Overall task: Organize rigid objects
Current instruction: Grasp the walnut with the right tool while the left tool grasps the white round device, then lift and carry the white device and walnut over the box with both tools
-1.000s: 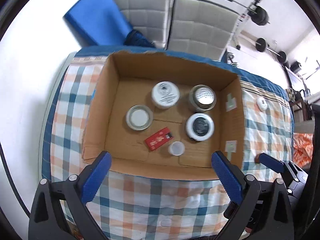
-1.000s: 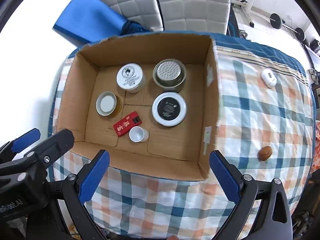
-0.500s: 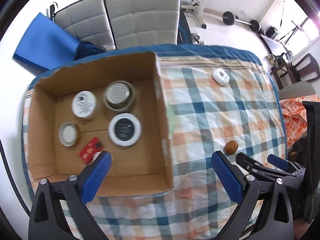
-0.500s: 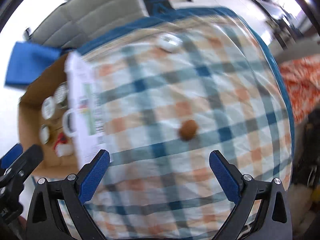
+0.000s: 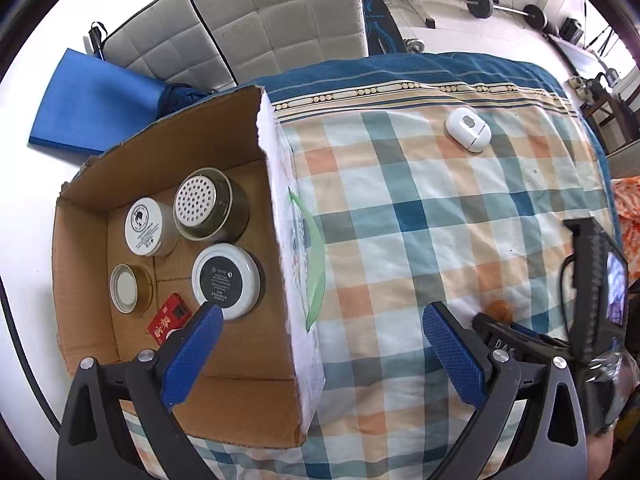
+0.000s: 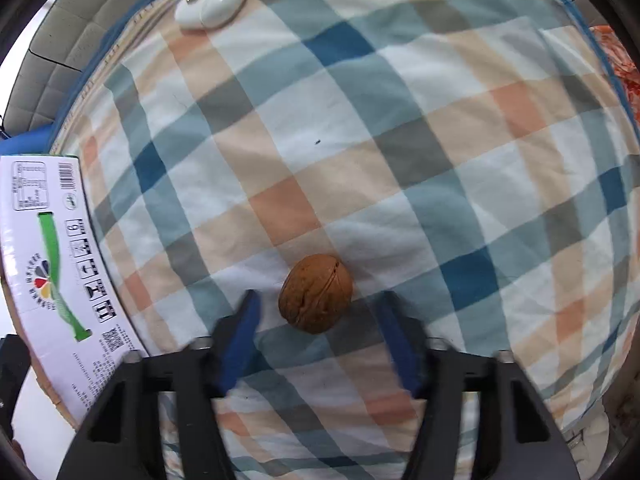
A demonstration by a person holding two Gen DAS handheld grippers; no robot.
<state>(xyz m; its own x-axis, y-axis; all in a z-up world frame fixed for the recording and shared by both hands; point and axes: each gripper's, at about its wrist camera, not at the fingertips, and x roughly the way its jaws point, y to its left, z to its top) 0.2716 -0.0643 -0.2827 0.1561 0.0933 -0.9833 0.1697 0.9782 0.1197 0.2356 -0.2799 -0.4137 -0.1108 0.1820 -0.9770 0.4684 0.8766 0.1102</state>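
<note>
A brown walnut (image 6: 316, 293) lies on the checked cloth (image 6: 360, 140). My right gripper (image 6: 320, 332) is open, low over the cloth, its blue fingers either side of the walnut without touching it. In the left wrist view the walnut (image 5: 499, 309) is partly hidden behind the right gripper's body. A white oval device (image 6: 211, 3) lies at the far edge, also in the left wrist view (image 5: 468, 129). My left gripper (image 5: 320, 356) is open and empty above the cardboard box (image 5: 280, 216), which holds several jars, tins and a red packet (image 5: 166, 320).
The box's white printed side (image 6: 52, 280) stands just left of the right gripper. Grey cushioned chairs (image 5: 276, 20) and a blue mat (image 5: 92, 100) stand behind the table. Gym weights (image 5: 504, 8) lie on the floor at the back right.
My right gripper has dropped down and forward to the walnut, which now sits between its fingers. My left gripper has swung right, from over the box toward its right wall.
</note>
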